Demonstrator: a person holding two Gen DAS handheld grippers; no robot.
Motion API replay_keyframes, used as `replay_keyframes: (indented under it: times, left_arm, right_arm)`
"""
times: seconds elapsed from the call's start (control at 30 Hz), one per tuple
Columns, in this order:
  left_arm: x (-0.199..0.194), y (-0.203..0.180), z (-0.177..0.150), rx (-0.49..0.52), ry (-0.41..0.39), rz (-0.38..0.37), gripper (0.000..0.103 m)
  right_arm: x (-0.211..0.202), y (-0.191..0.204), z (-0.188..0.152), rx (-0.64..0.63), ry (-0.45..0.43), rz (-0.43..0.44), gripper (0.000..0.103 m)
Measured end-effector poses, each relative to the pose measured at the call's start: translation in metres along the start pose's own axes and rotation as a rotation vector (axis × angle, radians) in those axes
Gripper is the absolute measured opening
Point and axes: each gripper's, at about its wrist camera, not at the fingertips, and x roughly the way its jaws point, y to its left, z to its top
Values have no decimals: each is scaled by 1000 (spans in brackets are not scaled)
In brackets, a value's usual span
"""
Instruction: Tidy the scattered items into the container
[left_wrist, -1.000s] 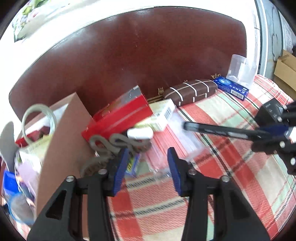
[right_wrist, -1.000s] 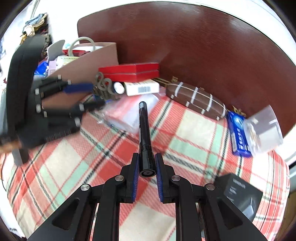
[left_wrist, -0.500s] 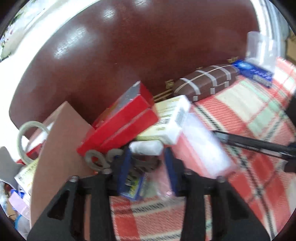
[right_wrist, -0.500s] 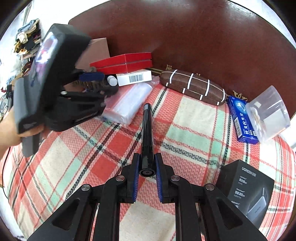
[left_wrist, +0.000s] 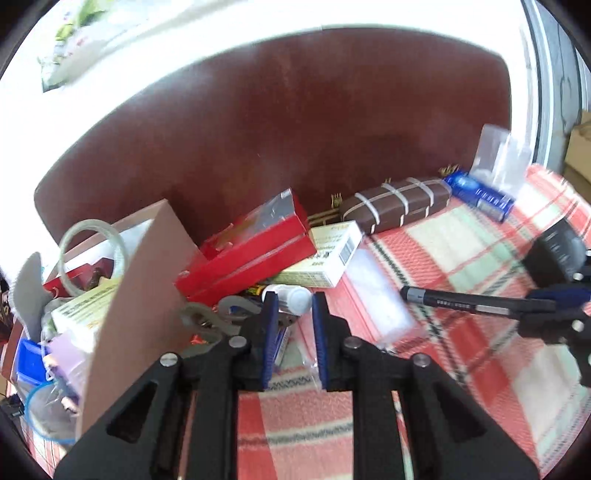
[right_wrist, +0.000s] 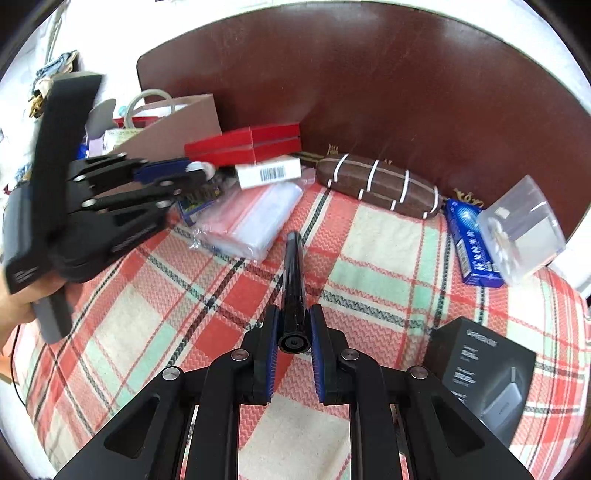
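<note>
Meanwhile left gripper (left_wrist: 293, 308) fingers are closing around the small white bottle (left_wrist: 290, 295).

Daylight is bright and even. The white wall (left_wrist: 184, 51) above the dark red headboard (right_wrist: 406, 92) is overexposed, and soft glare streaks the headboard's glossy top. Shadows on the plaid blanket (right_wrist: 369, 258) below it are weak. Strong fisheye bending and black vignette mark all corners. The left wrist view is motion-blurred throughout; the right wrist view is sharp except at its left edge.
</note>
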Motion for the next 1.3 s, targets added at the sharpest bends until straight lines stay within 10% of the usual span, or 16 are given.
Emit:
replay_keyframes:
  times: [0.67, 1.03, 1.3]
  left_arm:
    - [-129, 26, 9, -15, -77, -48, 15]
    - [-144, 17, -45, -20, -35, -126, 11]
    - [-122, 7, -71, -29, 4, -151, 14]
  right_arm:
    - [-91, 86, 47, -164, -76, -89, 16]
    - [-12, 72, -33, -51, 286, -114, 17]
    - [13, 62, -50, 45, 308, -110, 35]
